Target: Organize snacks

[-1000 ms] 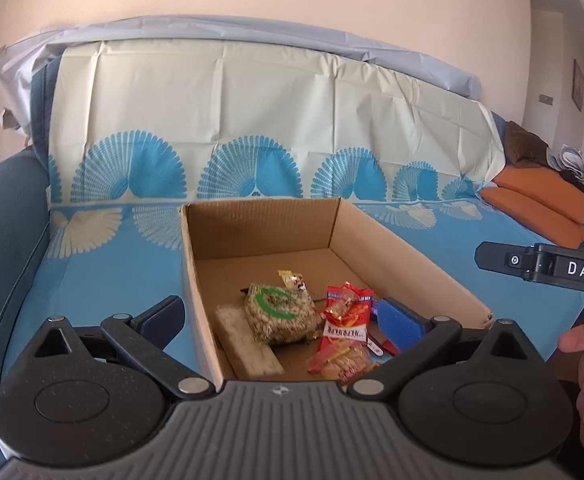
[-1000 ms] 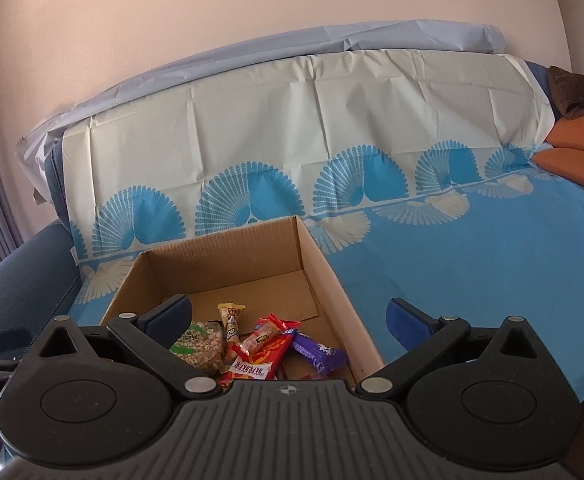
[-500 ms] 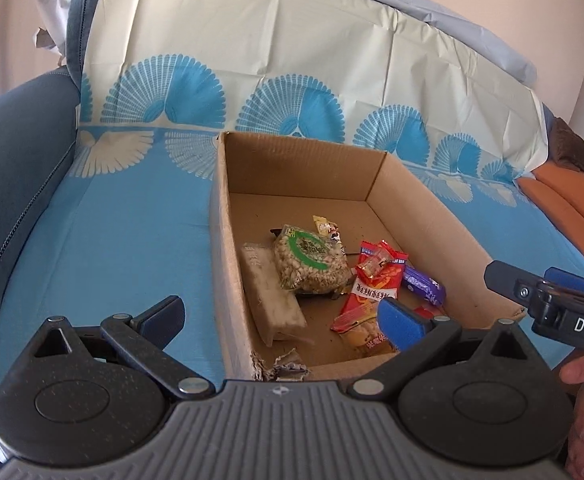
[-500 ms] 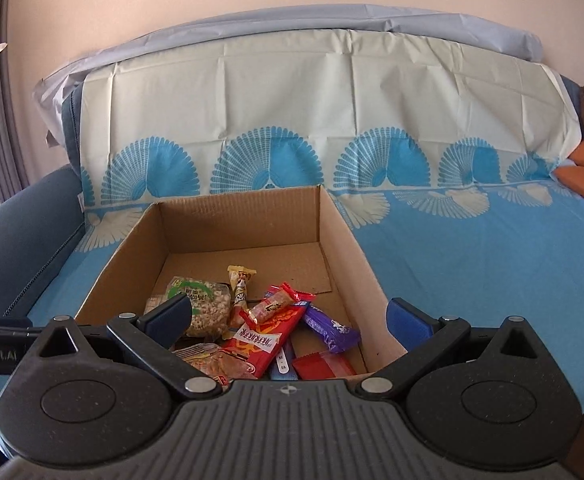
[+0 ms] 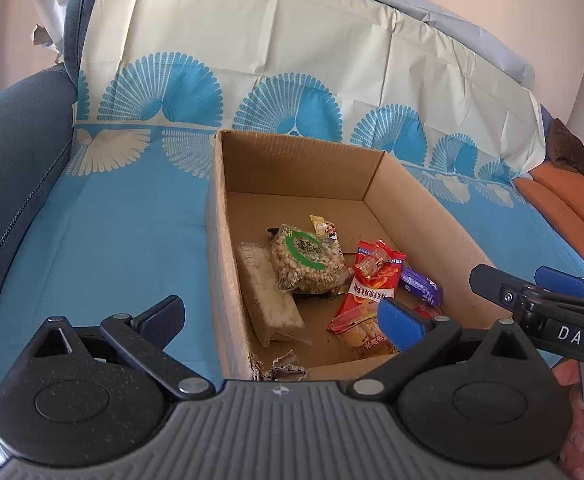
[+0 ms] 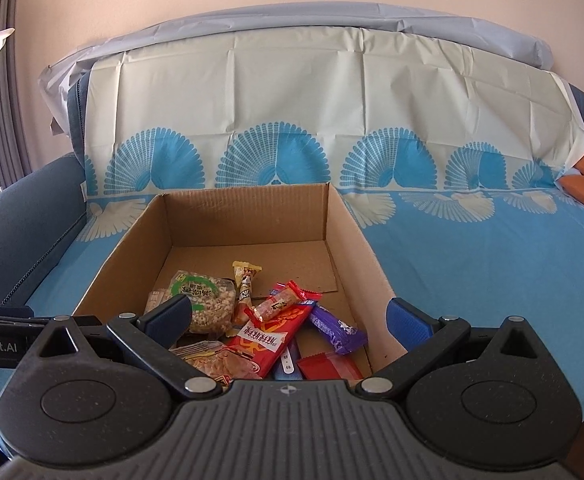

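Observation:
An open cardboard box (image 5: 420,208) (image 6: 144,236) stands on a sofa with a blue and cream cover. Several snacks lie in its near half: a clear bag of puffed grains with a green ring label (image 5: 306,258) (image 6: 204,300), a pale rice bar (image 5: 266,292), a red packet (image 5: 366,284) (image 6: 272,332), a purple bar (image 5: 420,284) (image 6: 334,326) and a small yellow packet (image 6: 245,280). My left gripper (image 5: 282,318) is open and empty above the box's near left corner. My right gripper (image 6: 288,314) is open and empty above the box's near edge; it also shows in the left wrist view (image 5: 532,294).
The box's near left corner is torn (image 5: 276,368). A dark blue sofa arm (image 5: 8,152) rises at the left. Orange cushions (image 5: 564,208) lie at the far right. The sofa back stands behind the box.
Both grippers have tilted down and come closer over the box, so more of its floor and snacks shows. Both stay open and empty. The snacks have not moved.

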The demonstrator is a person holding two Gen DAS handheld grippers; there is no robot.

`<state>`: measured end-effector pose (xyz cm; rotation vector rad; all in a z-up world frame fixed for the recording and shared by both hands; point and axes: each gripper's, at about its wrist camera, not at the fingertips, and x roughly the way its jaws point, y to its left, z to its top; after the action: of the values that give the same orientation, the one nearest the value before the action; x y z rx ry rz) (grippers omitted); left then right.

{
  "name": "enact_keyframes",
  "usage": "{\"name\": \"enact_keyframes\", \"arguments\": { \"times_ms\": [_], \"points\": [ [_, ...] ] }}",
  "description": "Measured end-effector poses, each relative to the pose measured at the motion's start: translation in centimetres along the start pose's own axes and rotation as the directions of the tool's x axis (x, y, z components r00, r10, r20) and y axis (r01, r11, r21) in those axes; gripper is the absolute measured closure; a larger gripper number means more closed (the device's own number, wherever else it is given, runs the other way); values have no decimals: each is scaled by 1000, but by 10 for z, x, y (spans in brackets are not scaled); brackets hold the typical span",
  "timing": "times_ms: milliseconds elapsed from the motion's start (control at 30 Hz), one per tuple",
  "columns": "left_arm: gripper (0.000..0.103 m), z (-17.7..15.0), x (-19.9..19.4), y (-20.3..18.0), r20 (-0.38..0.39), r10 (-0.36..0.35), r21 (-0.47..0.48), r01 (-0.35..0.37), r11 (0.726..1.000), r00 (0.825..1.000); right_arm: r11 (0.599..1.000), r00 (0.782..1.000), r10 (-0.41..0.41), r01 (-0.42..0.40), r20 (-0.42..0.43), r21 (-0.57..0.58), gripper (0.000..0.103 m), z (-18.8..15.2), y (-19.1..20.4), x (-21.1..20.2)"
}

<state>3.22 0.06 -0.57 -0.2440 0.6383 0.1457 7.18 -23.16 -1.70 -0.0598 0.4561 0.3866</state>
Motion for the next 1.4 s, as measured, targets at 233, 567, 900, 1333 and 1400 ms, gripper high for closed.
{"name": "enact_keyframes", "arguments": {
  "times_ms": [233,567,900,1333,1400],
  "points": [
    [0,-1,-1,-3,6,-4,13,4,1000,1000,1000,1000,0,0,1,0,1,0,0,0],
    [0,-1,1,-2,4,-6,14,6,1000,1000,1000,1000,-1,1,2,0,1,0,0,0],
    [0,-1,1,-3,6,-17,17,17,1000,1000,1000,1000,1,-1,4,-7,1,1,1,-2],
    [0,-2,0,-1,11,-27,26,27,999,1000,1000,1000,0,0,4,-6,1,1,1,-2],
    [0,-2,0,-1,11,-29,24,29,999,1000,1000,1000,1,-1,5,-3,1,1,1,-2]
  ]
}}
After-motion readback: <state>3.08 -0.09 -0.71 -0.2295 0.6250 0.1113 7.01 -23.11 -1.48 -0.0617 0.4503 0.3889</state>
